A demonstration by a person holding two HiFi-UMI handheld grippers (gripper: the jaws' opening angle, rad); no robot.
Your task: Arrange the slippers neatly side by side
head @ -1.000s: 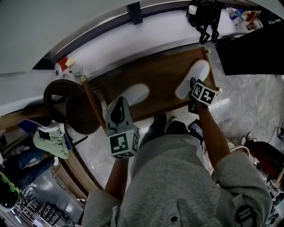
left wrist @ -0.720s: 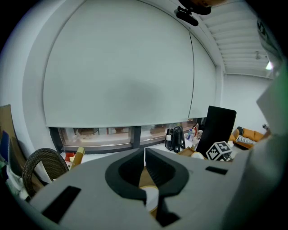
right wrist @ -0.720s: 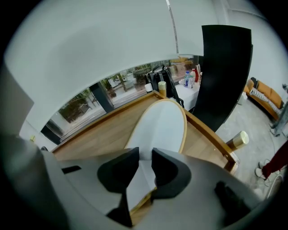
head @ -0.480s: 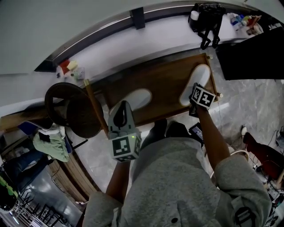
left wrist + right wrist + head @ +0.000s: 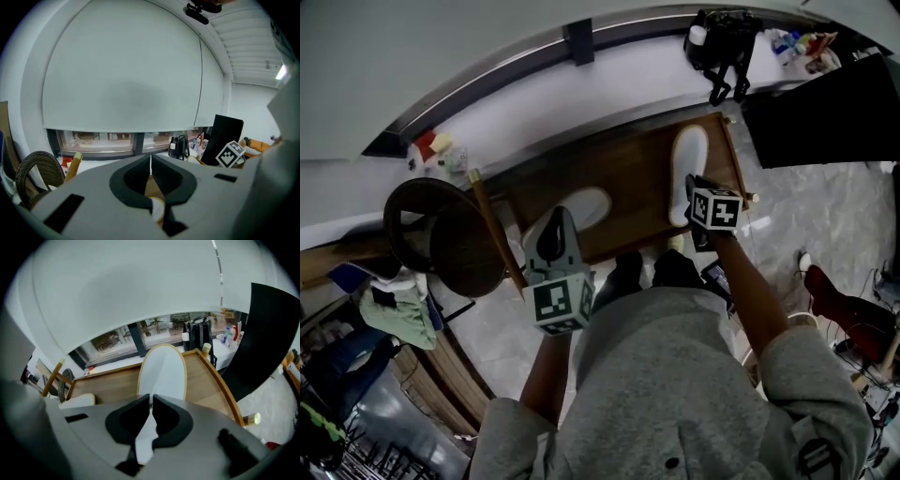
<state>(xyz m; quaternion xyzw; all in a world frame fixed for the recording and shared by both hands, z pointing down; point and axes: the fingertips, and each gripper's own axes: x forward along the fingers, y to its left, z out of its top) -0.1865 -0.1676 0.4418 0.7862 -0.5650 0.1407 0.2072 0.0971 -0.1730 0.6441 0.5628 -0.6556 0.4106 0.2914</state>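
Observation:
Two white slippers lie on a brown wooden platform (image 5: 633, 164). The left slipper (image 5: 581, 206) lies slanted near the platform's front left. The right slipper (image 5: 688, 167) points straight away, near the right edge. My right gripper (image 5: 694, 195) is at its heel, shut on the heel's edge; in the right gripper view the slipper (image 5: 161, 373) runs forward from the closed right gripper (image 5: 151, 409). My left gripper (image 5: 554, 220) hovers over the left slipper's heel, shut and empty. In the left gripper view that gripper (image 5: 150, 165) hides most of the scene; a slipper rim (image 5: 158, 212) shows below.
A black bag (image 5: 717, 42) stands behind the platform on the pale ledge. A black panel (image 5: 825, 103) is at the right, a round wicker seat (image 5: 441, 230) at the left. Small bottles (image 5: 811, 42) sit far right. The other slipper (image 5: 77, 400) shows at the left.
The right gripper's jaws closed on the right slipper's heel, and the slipper swung from slanted to pointing straight away. The left gripper hardly moved.

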